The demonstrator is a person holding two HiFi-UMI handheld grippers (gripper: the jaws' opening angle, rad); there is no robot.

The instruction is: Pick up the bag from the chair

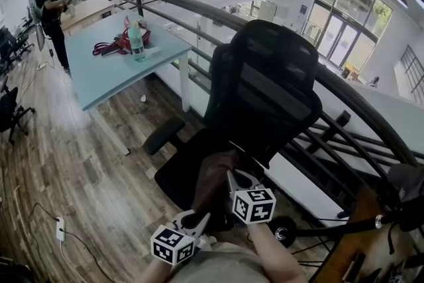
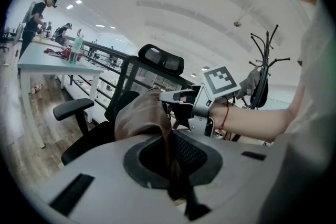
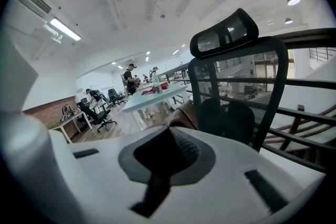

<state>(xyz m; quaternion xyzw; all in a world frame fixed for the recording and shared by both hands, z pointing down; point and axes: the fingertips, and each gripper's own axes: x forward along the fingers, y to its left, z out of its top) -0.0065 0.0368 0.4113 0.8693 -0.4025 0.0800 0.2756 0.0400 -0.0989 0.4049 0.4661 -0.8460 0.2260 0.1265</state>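
— Where's the bag [image 1: 213,183]?
— At six o'clock in the head view, over the chair [image 1: 265,96] seat.
— The claws?
— Both clenched on its fabric: left gripper [image 1: 199,219] at its seven o'clock, right gripper [image 1: 233,177] at three.

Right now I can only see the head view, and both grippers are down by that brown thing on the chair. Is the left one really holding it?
Observer: Yes. The left gripper view shows the left gripper with its jaws shut on a fold of the brown bag.
Operator: What about the right one?
Observer: In the right gripper view, the right gripper has its jaws shut on a dark brown strip of the bag too.
Operator: Is there anything funny I can't see?
Observer: The left gripper view shows a red cord round the wrist behind the right gripper.
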